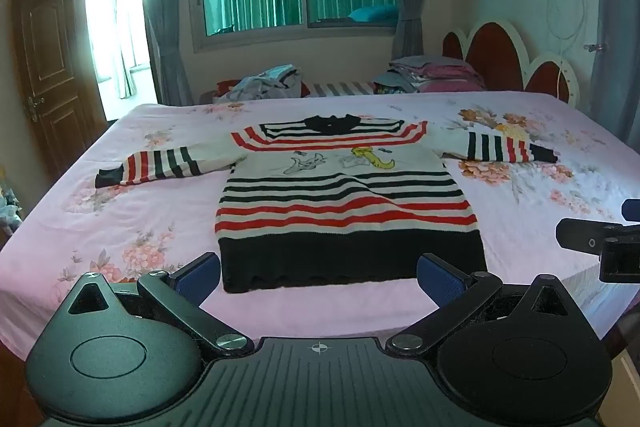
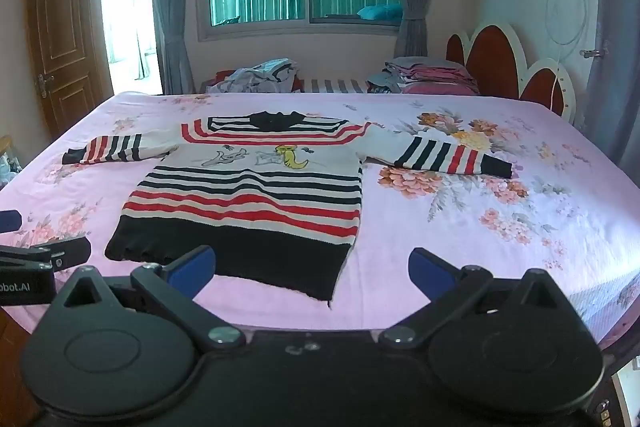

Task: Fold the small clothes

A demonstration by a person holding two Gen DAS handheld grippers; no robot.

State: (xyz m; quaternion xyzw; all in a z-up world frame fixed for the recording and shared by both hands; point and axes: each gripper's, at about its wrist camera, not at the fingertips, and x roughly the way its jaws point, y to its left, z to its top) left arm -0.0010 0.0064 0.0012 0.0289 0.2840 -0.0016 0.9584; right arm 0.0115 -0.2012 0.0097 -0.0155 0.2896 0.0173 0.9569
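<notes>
A small striped sweater [image 1: 344, 203] lies flat, front up, on the pink floral bed sheet [image 1: 140, 227], both sleeves spread sideways; it has red, black and white stripes, a cartoon print and a black hem. My left gripper [image 1: 318, 277] hovers open just before the hem, nothing between its blue pads. In the right wrist view the same sweater [image 2: 248, 203] sits left of centre. My right gripper [image 2: 312, 273] is open near the hem's right corner, empty. Each gripper shows at the edge of the other's view: the right gripper [image 1: 600, 247] and the left gripper [image 2: 36, 259].
Behind the bed, a loose heap of clothes [image 1: 268, 85] and a folded stack [image 1: 432, 73] rest on a striped bench under the window. A red scalloped headboard [image 1: 500, 59] stands at the right. A wooden door [image 1: 44, 75] stands open at the left.
</notes>
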